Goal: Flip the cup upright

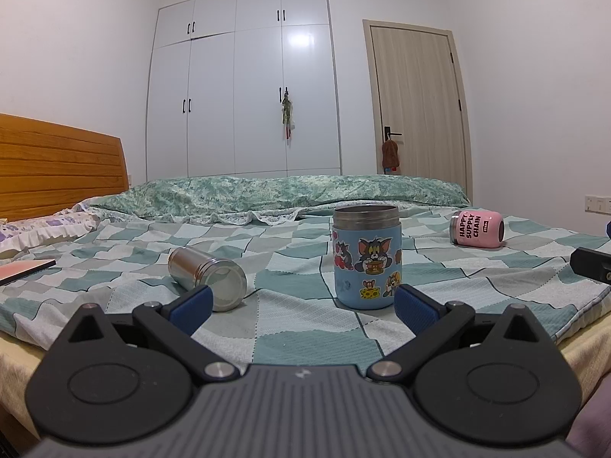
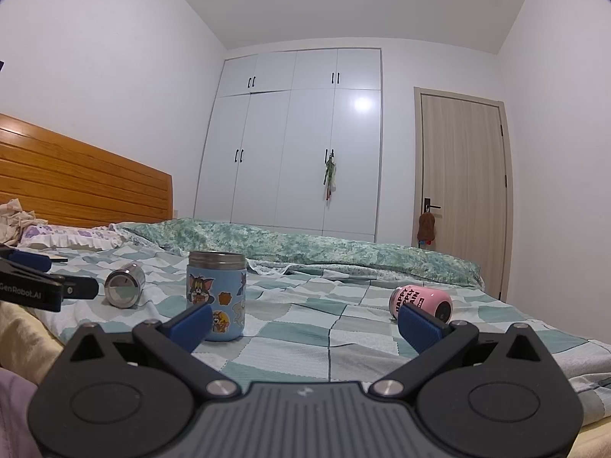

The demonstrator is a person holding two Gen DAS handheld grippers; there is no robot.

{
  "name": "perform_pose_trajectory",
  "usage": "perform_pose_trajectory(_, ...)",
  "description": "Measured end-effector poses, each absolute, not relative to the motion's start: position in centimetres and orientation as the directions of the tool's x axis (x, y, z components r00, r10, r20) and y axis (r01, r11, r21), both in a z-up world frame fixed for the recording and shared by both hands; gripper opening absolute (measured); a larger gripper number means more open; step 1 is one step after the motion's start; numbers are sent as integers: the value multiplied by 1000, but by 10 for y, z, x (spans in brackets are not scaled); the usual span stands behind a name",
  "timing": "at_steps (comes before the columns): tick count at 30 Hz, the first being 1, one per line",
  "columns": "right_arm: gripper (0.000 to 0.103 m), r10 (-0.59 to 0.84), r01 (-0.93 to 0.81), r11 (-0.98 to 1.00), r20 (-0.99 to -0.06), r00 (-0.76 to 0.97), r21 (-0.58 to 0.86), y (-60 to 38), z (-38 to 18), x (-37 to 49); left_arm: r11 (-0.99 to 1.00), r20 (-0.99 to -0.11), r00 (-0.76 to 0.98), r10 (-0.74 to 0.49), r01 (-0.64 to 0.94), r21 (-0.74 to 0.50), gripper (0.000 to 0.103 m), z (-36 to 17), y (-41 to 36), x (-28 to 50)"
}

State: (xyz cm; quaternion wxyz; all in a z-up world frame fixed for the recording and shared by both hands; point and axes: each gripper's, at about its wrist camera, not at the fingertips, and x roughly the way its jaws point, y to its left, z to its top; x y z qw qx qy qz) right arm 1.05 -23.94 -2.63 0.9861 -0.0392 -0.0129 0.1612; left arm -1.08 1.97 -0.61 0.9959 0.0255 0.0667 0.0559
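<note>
Three cups are on the bed. A blue cartoon-sticker cup point(image 1: 366, 257) point(image 2: 216, 296) stands upright in the middle. A steel cup point(image 1: 208, 278) point(image 2: 124, 284) lies on its side to its left, base toward me. A pink cup point(image 1: 477, 228) point(image 2: 420, 301) lies on its side to the right. My left gripper point(image 1: 303, 305) is open and empty, short of the steel and blue cups. My right gripper point(image 2: 305, 322) is open and empty, between the blue and pink cups, short of both. The left gripper also shows at the left edge of the right wrist view point(image 2: 34, 286).
The checked bedsheet point(image 1: 290, 336) covers the bed, with a rolled green quilt point(image 1: 298, 191) behind the cups. A wooden headboard point(image 1: 57, 164) and pillow point(image 1: 46, 229) are at left. A white wardrobe point(image 1: 244, 84) and door point(image 1: 416, 107) stand beyond.
</note>
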Motion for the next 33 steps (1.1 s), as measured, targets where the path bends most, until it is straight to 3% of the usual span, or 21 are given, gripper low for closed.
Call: perform_pose_trajectory(33,103,321,-319,944,10,947,-88,-240,-27,10,992,-128,985,113,-106,62,103,-5,18,-11)
